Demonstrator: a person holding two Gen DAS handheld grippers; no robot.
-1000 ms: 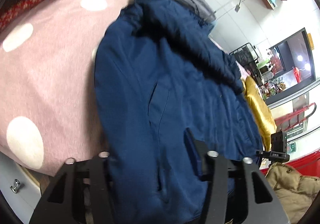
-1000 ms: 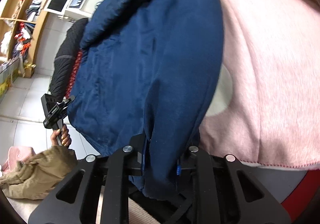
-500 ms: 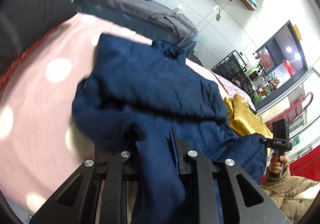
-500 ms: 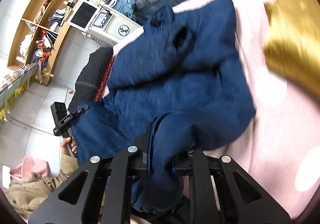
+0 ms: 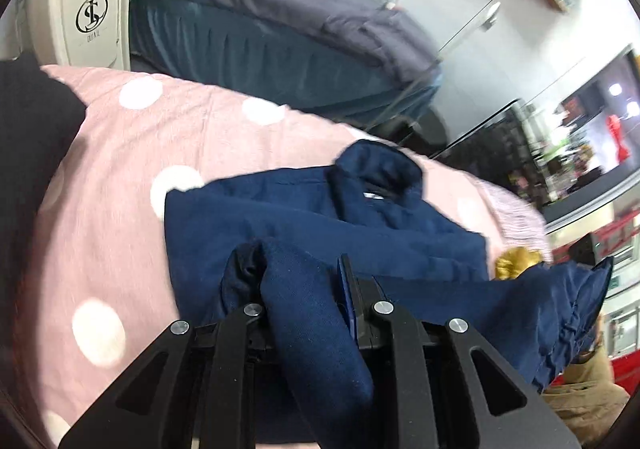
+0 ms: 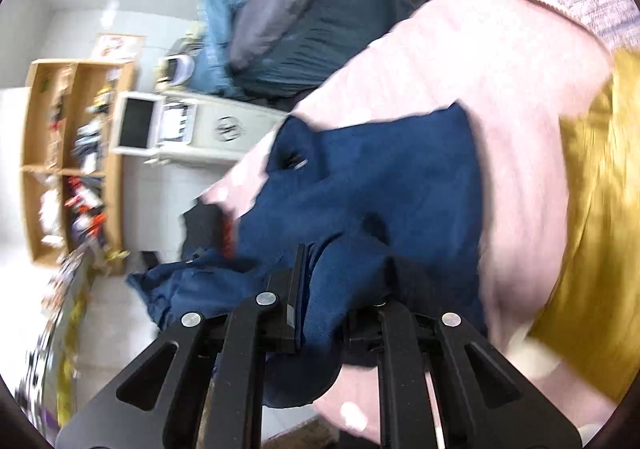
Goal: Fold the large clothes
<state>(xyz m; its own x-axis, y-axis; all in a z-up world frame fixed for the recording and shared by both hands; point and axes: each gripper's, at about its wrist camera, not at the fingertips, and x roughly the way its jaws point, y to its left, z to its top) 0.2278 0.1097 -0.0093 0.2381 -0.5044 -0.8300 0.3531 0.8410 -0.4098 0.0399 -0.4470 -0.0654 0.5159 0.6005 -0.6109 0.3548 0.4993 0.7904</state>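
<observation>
Pink dotted blanket (image 5: 120, 177) across left and centre of left view, right half of right view (image 6: 500, 97). Navy jacket (image 5: 320, 217) on it, mid-frame, collar toward upper right; in right view (image 6: 380, 177) centre. Gold cloth (image 6: 592, 209) at right edge. Left gripper (image 5: 308, 289) bottom centre, jaws clamped on jacket fold. Right gripper (image 6: 340, 289) bottom centre, likewise pinching jacket hem, lifted off blanket.

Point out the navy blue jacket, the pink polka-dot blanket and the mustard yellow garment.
Navy blue jacket (image 5: 320, 209), left wrist view: flat panel below the collar.
Pink polka-dot blanket (image 5: 192, 137), left wrist view: bare pink area between dots.
Mustard yellow garment (image 6: 592, 209), right wrist view: its middle folds.
</observation>
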